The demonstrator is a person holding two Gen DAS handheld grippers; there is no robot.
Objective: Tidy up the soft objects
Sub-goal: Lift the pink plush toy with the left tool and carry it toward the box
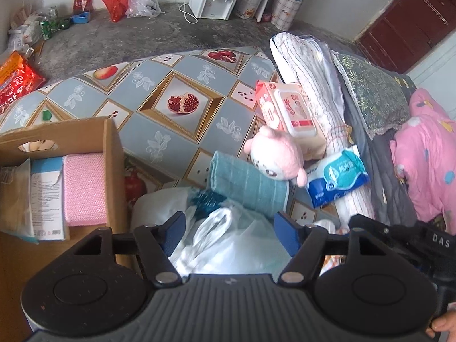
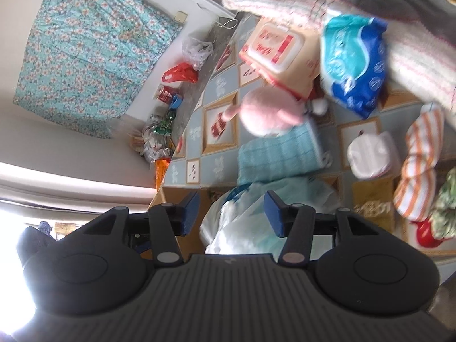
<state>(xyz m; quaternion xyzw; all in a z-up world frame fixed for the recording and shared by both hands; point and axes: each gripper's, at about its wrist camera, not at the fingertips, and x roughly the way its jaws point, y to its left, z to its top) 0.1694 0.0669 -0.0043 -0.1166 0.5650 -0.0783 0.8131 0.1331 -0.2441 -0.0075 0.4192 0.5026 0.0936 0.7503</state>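
Observation:
A white plastic bag [image 1: 228, 242] with soft stuff inside lies on the patterned table, right under my open left gripper [image 1: 229, 235]. It also shows under my open right gripper [image 2: 232, 213] as a white bag [image 2: 242, 228]. Behind it lie a folded teal towel [image 1: 250, 185], a pink plush toy [image 1: 276, 154], a pink wipes pack [image 1: 287, 111] and a blue tissue pack [image 1: 336, 175]. The right wrist view shows the towel [image 2: 279, 151], the plush [image 2: 265, 114], the wipes pack [image 2: 279, 54] and the blue pack [image 2: 353, 62].
A cardboard box [image 1: 108, 154] at the left holds a pink cloth [image 1: 84, 188] and a white carton [image 1: 47, 196]. Rolled bedding [image 1: 313, 85] and a pink quilt [image 1: 427, 156] border the right. An orange striped cloth [image 2: 419, 159] and a white lidded tub [image 2: 370, 154] lie nearby.

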